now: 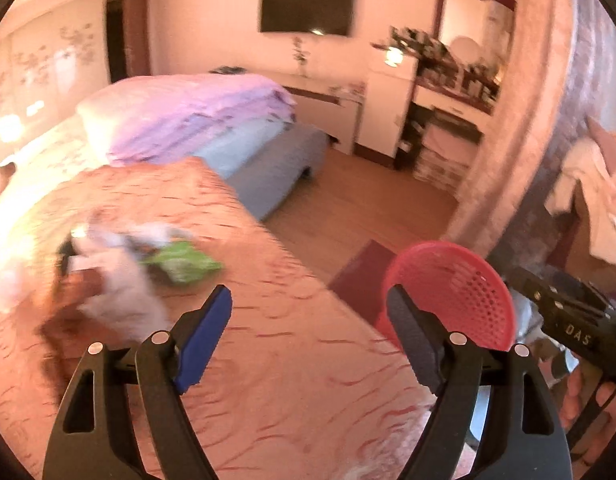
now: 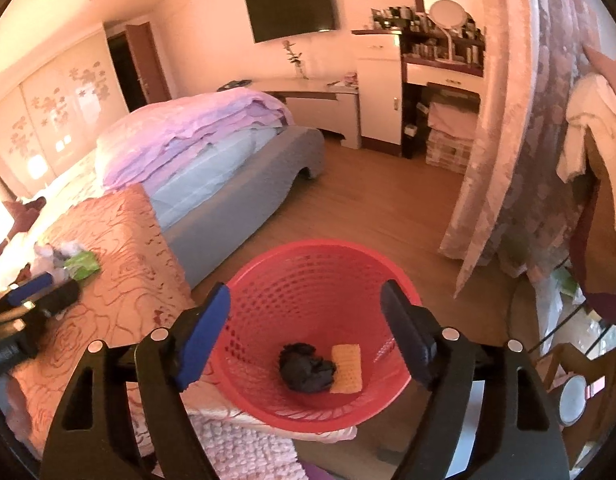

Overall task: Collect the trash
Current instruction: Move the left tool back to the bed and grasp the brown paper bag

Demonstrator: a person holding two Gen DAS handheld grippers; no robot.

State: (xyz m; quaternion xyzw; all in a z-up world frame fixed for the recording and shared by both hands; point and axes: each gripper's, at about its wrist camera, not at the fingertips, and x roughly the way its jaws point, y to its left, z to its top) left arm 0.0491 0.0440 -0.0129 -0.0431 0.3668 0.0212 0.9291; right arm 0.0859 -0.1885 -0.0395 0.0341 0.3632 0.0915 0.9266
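Observation:
A red plastic basket (image 2: 308,280) stands on the floor beside a table with an orange patterned cloth (image 2: 124,248). In its bottom lie a crumpled black piece (image 2: 306,368) and a yellow sponge-like piece (image 2: 347,368). My right gripper (image 2: 306,320) hangs above the basket, open, nothing between its fingers. On the cloth lies a heap of trash: white crumpled tissues (image 1: 120,280) and a green wrapper (image 1: 184,262). My left gripper (image 1: 309,322) is open and empty over the cloth's edge, right of the heap, with the basket (image 1: 451,292) to its right.
A bed with folded purple and blue bedding (image 2: 196,132) stands behind the table. Wooden floor (image 2: 367,200) lies beyond the basket. A patterned curtain (image 2: 519,140) hangs at the right, with clothes (image 2: 595,128) draped beside it. A dresser and wall TV (image 2: 292,6) are at the back.

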